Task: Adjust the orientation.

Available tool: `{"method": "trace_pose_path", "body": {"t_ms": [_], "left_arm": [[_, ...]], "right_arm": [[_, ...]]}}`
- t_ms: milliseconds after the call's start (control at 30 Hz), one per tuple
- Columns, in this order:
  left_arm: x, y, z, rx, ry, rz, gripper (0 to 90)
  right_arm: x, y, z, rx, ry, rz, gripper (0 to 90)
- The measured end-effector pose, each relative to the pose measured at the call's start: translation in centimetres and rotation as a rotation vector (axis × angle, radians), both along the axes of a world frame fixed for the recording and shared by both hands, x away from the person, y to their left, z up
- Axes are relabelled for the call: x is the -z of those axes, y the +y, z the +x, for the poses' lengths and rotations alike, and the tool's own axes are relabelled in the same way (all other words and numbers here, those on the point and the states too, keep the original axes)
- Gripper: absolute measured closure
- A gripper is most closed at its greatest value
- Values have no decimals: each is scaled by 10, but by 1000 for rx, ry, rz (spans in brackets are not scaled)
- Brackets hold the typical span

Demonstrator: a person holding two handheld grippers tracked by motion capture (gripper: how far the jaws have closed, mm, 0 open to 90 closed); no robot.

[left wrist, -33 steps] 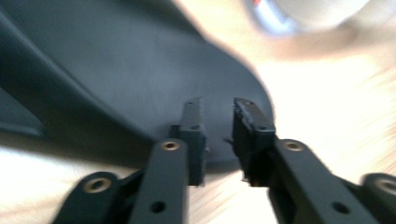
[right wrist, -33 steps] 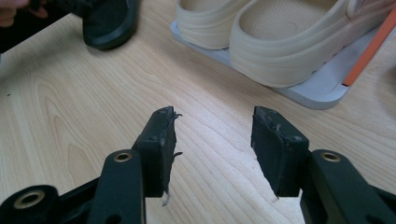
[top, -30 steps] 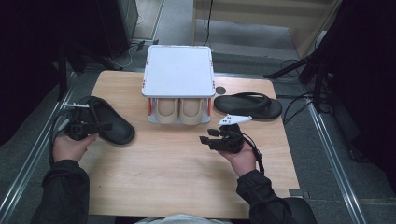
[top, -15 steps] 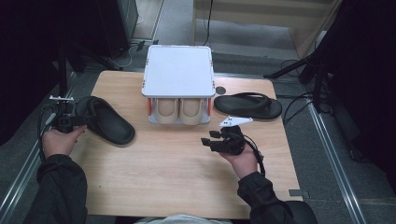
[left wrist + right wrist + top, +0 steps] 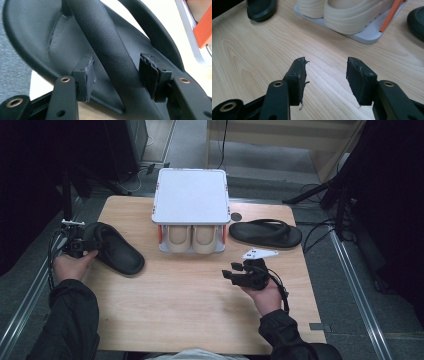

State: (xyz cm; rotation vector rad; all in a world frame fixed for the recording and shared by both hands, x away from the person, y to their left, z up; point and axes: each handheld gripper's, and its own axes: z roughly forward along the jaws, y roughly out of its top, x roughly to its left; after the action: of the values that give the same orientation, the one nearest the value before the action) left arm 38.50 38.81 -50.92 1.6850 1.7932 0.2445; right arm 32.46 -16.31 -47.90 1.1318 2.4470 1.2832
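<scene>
While the wooden surface (image 5: 190, 320) has free room left of the white shoe rack (image 5: 190, 195), we should handle the black slide (image 5: 117, 252) with care, because its end hangs past the surface's left edge. Our left tongs (image 5: 116, 65) have just been opening and stand wide around the slide's strap (image 5: 100, 32), which runs between the pads unpinched. We judge it best to close squarely on the strap's middle before lifting. Our right tongs (image 5: 325, 72) hover wide and empty.

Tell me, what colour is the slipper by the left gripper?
Black. The slipper shows best in the left gripper view.
</scene>
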Motion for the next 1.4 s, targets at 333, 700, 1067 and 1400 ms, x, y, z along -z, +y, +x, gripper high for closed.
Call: {"method": "trace_pose_path", "body": {"t_ms": [333,700,1067,1400], "left_arm": [[2,-9,15,14,10,21,543],[1,-6,20,14,38,-40,594],[1,-7,21,20,51,-58,672],[-3,-4,19,27,49,-133,684]], "right_arm": [[2,-11,-6,43,-4,-5,508],[3,-16,-6,61,-7,-7,504],[4,-14,-6,52,-10,-12,502],[4,-13,-5,44,-10,-6,496]]}}
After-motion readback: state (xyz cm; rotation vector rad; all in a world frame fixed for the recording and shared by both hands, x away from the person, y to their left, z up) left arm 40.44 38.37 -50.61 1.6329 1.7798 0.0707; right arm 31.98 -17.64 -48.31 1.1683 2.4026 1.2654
